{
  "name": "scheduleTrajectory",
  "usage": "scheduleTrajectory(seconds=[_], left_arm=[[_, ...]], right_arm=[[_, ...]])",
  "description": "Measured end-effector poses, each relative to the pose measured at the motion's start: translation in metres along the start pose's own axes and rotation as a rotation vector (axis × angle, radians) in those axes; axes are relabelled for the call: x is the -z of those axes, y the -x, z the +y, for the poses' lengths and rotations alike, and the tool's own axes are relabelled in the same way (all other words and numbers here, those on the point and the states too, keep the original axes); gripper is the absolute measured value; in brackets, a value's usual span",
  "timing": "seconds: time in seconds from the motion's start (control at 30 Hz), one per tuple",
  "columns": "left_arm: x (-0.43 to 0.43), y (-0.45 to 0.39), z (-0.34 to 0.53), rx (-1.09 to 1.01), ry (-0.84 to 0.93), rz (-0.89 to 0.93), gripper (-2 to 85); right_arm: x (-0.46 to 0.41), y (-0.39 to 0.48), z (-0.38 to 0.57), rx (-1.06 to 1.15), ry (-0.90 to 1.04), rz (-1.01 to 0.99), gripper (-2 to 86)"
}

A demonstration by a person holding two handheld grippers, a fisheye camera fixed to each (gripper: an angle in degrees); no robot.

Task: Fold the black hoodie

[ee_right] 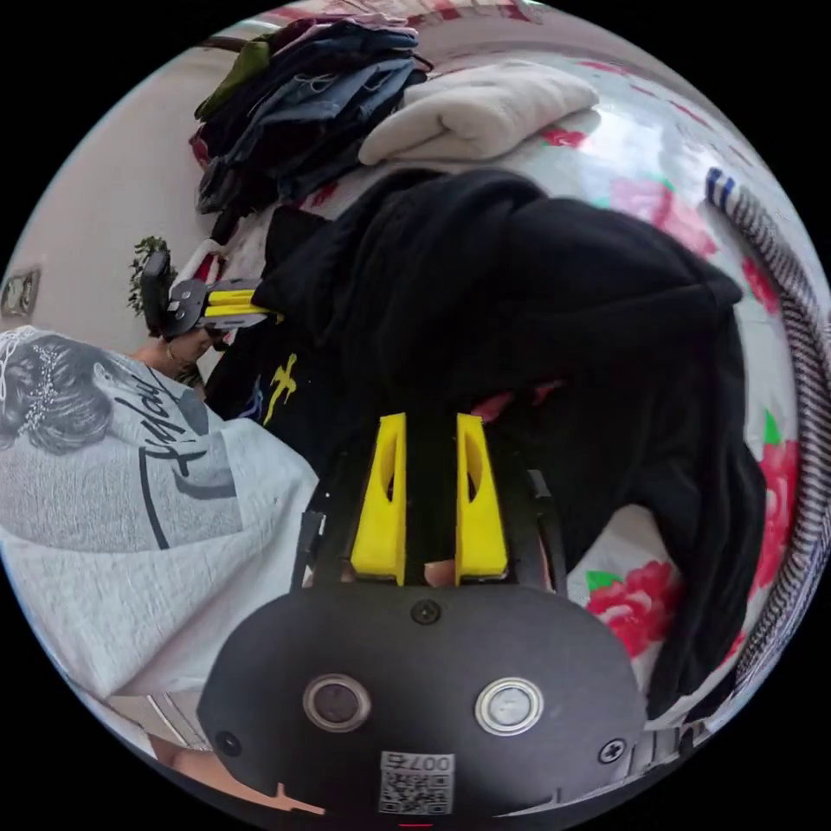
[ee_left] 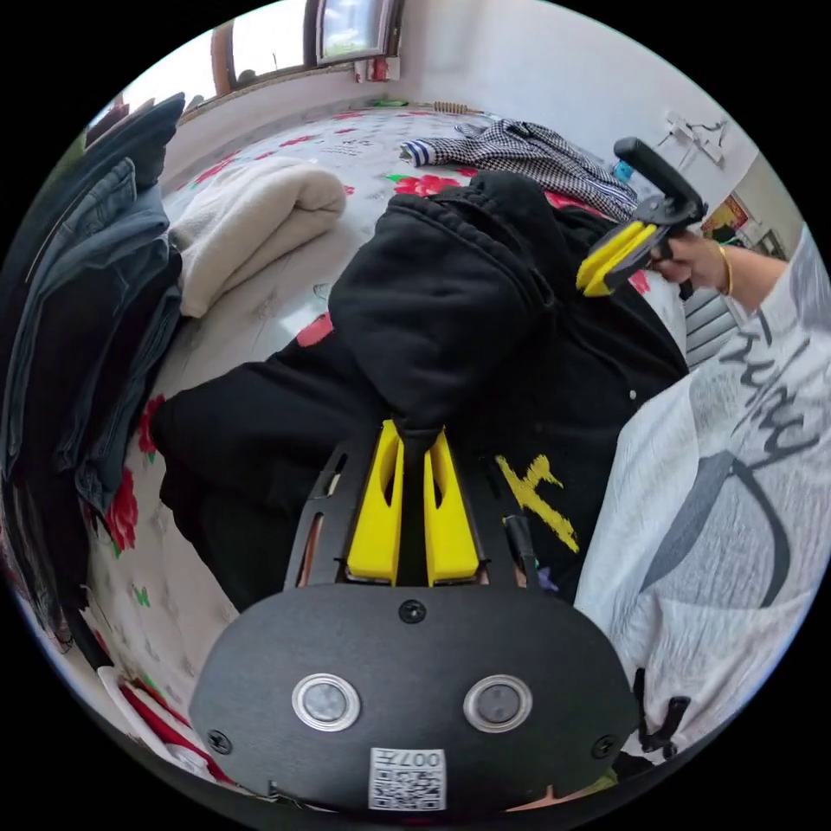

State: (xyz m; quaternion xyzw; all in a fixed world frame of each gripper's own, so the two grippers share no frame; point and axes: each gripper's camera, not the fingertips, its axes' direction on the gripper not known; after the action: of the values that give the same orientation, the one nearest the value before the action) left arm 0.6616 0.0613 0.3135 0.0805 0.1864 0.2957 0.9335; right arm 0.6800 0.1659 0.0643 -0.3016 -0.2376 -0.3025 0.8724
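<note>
The black hoodie (ee_left: 450,294) lies bunched on a floral bed, lifted into a hump, with a yellow print (ee_left: 541,498) on its front. My left gripper (ee_left: 414,430) is shut on a pinch of its black cloth, which rises straight from the jaw tips. Its far edge meets the right gripper (ee_left: 587,279), held in a hand with its jaws close together. In the right gripper view the hoodie (ee_right: 537,286) drapes over my right gripper (ee_right: 428,422), with black cloth between the yellow jaws. The left gripper (ee_right: 260,309) bites the hoodie's edge at the left.
A folded cream blanket (ee_left: 260,216) and a pile of jeans and dark clothes (ee_left: 86,303) lie beyond the hoodie. A checked garment (ee_left: 537,156) lies on the bedsheet (ee_left: 260,320). The person's grey printed T-shirt (ee_left: 718,502) is close by.
</note>
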Motion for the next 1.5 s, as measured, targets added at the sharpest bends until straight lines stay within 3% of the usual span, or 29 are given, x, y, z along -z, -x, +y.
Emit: scheduleTrajectory(seconds=[0.13,0.2,0.3,0.43,0.53,0.6,0.73,0.83,0.93,1.07,1.17,1.37,1.5], left_arm=[[-0.007,-0.016,-0.01,0.02,0.02,-0.028,2.4],[-0.01,-0.017,-0.016,0.022,0.026,-0.028,2.4],[-0.015,-0.021,-0.016,0.015,0.029,-0.014,2.4],[-0.017,-0.024,-0.014,0.017,0.012,0.006,2.4],[-0.018,-0.024,-0.024,0.0,0.021,-0.002,2.4],[-0.013,-0.02,-0.032,0.005,0.0,-0.049,2.4],[0.014,0.012,-0.077,0.071,-0.133,-0.254,3.2],[0.021,0.055,-0.132,0.223,-0.197,-0.395,4.7],[0.014,0.1,-0.167,0.398,-0.17,-0.409,5.3],[0.027,0.109,-0.153,0.471,-0.164,-0.478,1.5],[0.027,0.092,-0.106,0.441,-0.131,-0.485,1.5],[-0.001,0.036,0.004,0.521,0.124,-0.284,7.5],[-0.025,0.009,0.036,0.563,0.325,-0.289,5.0]], right_arm=[[0.1,0.004,-0.017,-0.016,-0.339,0.058,7.9],[0.122,-0.01,-0.049,-0.046,-0.4,0.033,9.6],[0.104,-0.05,-0.128,-0.102,-0.276,0.018,11.6],[0.017,-0.121,-0.223,-0.242,0.088,-0.206,11.1],[-0.006,-0.12,-0.249,-0.177,0.222,-0.29,8.1],[0.029,-0.097,-0.256,-0.062,0.15,-0.211,7.0],[0.186,-0.032,-0.253,0.135,-0.384,0.073,6.1],[0.255,-0.03,-0.273,0.05,-0.694,0.161,6.7],[0.26,-0.059,-0.308,-0.129,-0.665,0.128,7.2],[0.227,-0.046,-0.255,-0.114,-0.699,0.073,7.5],[0.157,-0.025,-0.181,-0.077,-0.55,0.129,7.8],[0.024,0.011,0.004,-0.216,-0.129,0.26,8.1],[0.011,0.029,0.072,-0.355,-0.103,0.24,8.2]])
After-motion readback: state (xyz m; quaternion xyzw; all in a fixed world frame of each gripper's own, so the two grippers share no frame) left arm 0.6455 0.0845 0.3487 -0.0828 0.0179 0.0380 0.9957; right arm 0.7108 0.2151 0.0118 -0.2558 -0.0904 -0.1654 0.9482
